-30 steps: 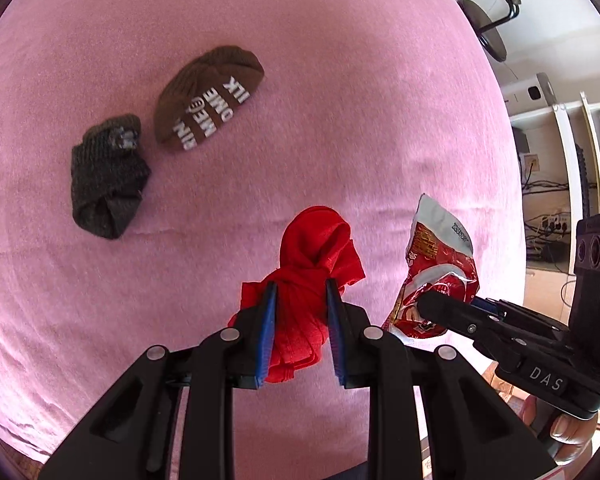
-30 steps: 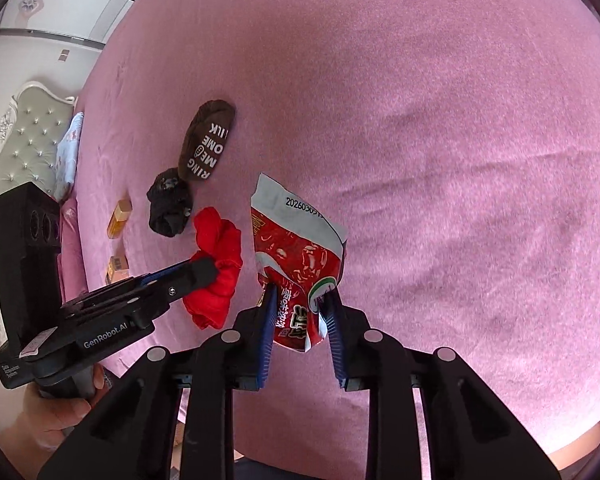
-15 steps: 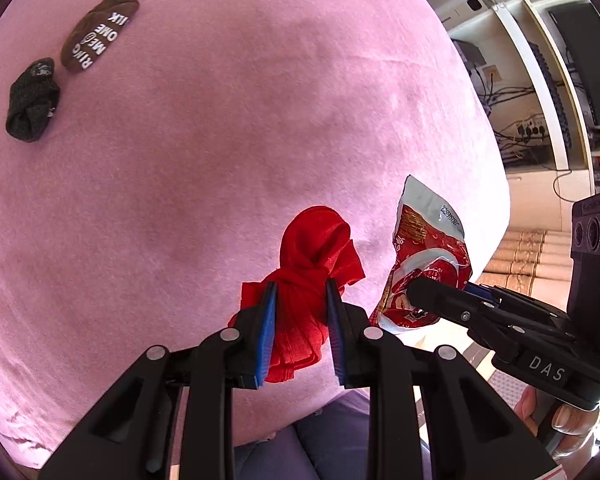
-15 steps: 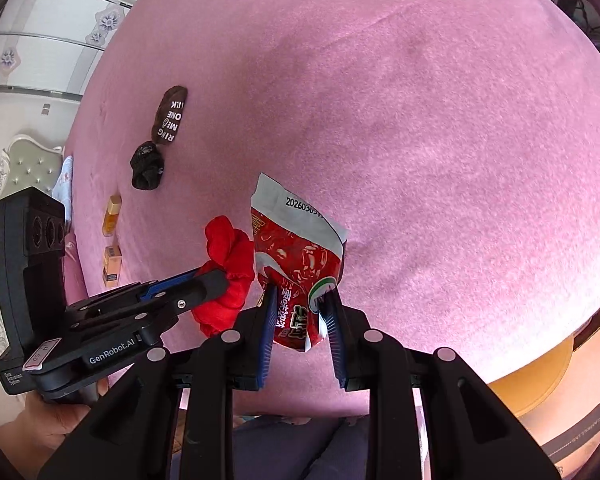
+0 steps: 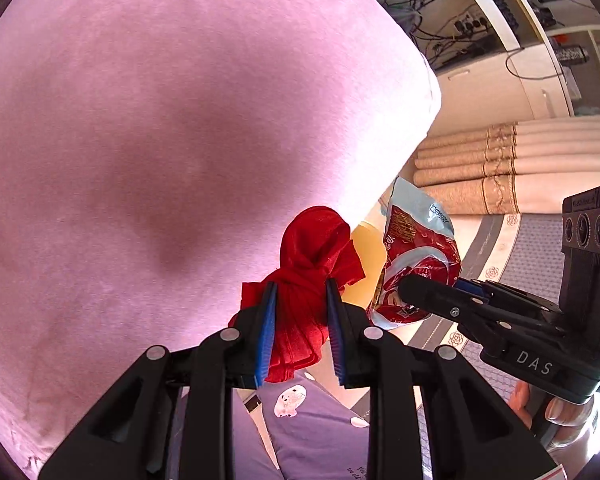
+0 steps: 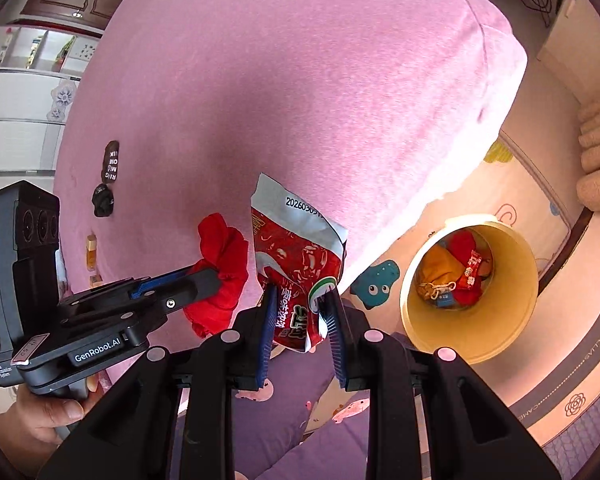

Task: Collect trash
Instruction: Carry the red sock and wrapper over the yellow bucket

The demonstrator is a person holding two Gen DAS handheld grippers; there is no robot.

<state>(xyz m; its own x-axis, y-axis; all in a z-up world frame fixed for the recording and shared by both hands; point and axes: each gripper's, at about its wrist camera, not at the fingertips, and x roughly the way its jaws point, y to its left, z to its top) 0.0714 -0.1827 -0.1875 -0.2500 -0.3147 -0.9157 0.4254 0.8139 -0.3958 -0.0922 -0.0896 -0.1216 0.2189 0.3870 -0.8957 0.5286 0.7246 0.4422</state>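
- 2 grippers: left gripper (image 5: 300, 300), right gripper (image 6: 298, 304)
- 1 red cloth bundle (image 5: 308, 264)
- 1 red snack wrapper (image 6: 296, 256)
- 1 bin (image 6: 512, 320)
- 2 dark socks: brown sock (image 6: 111, 161), black sock (image 6: 102, 200)
- 1 pink bed (image 6: 280, 80)

A bed (image 6: 300, 80) covered in pink fabric is shown filling most of both views. Beside it, a patterned floor mat (image 6: 560, 360) is seen. White cabinets (image 6: 20, 92) are visible behind the bed, and tangled cables (image 5: 452, 28) beneath white shelving (image 5: 500, 12).
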